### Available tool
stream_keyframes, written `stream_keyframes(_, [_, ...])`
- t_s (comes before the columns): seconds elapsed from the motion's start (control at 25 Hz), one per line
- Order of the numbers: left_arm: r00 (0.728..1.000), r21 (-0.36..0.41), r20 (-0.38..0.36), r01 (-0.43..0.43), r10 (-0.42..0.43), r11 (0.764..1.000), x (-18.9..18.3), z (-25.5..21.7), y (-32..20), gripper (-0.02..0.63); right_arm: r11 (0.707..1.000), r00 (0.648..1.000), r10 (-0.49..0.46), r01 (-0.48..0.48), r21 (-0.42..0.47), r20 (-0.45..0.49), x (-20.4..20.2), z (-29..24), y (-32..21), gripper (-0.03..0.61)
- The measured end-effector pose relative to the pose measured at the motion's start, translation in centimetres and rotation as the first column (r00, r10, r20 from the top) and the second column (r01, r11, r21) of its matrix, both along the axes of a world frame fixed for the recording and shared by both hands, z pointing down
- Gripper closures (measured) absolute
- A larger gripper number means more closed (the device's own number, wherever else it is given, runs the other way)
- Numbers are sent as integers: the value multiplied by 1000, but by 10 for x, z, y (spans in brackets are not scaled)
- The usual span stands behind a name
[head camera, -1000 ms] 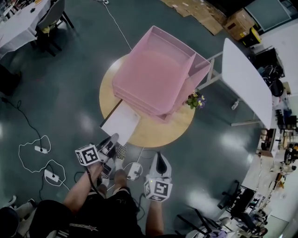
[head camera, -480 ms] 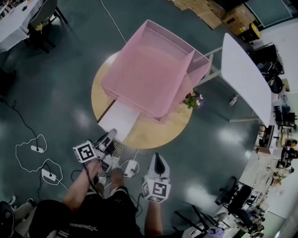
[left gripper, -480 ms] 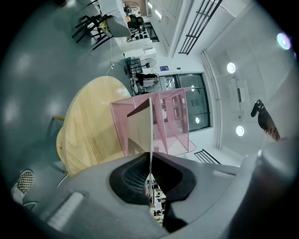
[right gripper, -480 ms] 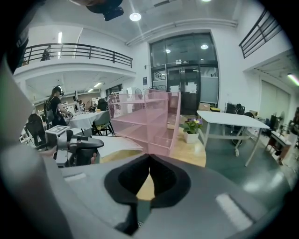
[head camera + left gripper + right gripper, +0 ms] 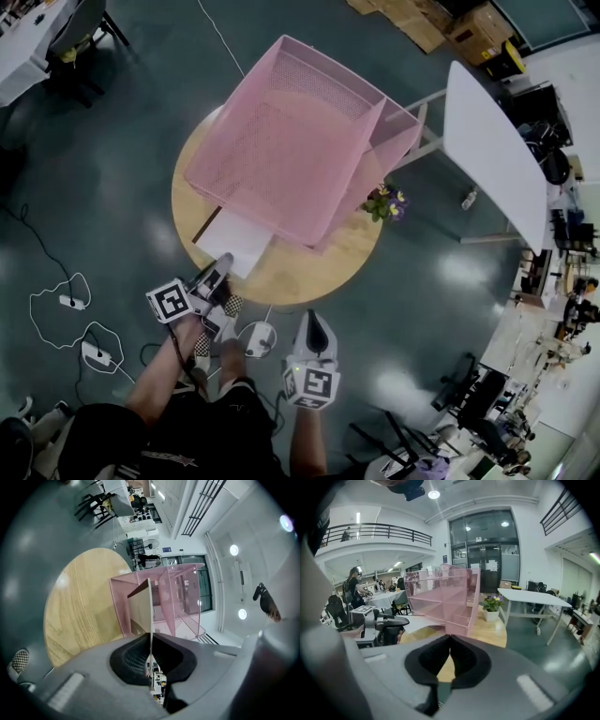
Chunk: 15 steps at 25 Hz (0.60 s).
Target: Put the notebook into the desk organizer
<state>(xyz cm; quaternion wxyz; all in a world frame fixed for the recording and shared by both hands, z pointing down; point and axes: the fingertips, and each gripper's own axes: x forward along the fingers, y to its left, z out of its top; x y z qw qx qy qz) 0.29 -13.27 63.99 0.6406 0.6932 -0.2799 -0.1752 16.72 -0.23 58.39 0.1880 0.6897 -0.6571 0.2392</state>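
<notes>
Left gripper [image 5: 221, 266] is pinching the notebook [image 5: 236, 240] by its near edge, far end reaching under the pink desk organizer [image 5: 281, 141]. Probably thin, light, floppy: edge grip is suiting. Right gripper [image 5: 317, 324], short of organizer, is hanging with jaws pressed together, empty.

Pink wire-mesh desk organizer [image 5: 281, 159] on round wooden table [image 5: 309, 267]. White notebook [image 5: 234, 241] partly under organizer's near edge, jutting toward table's near rim. Small potted flower plant [image 5: 384, 203] right of organizer, on table. Long white table [image 5: 492, 150] farther right.
</notes>
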Motion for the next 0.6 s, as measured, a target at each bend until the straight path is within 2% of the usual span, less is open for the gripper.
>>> stream_keyframes(0.2, [1000, -28, -7, 19, -20, 999, 7, 6, -10, 595, 1000, 1000, 6, -6, -9, 0, 10, 3, -3, 572])
stream_keyframes(0.6, [999, -52, 38, 34, -32, 998, 25, 30, -29, 595, 999, 1000, 15, -15, -32, -2, 26, 16, -8, 572])
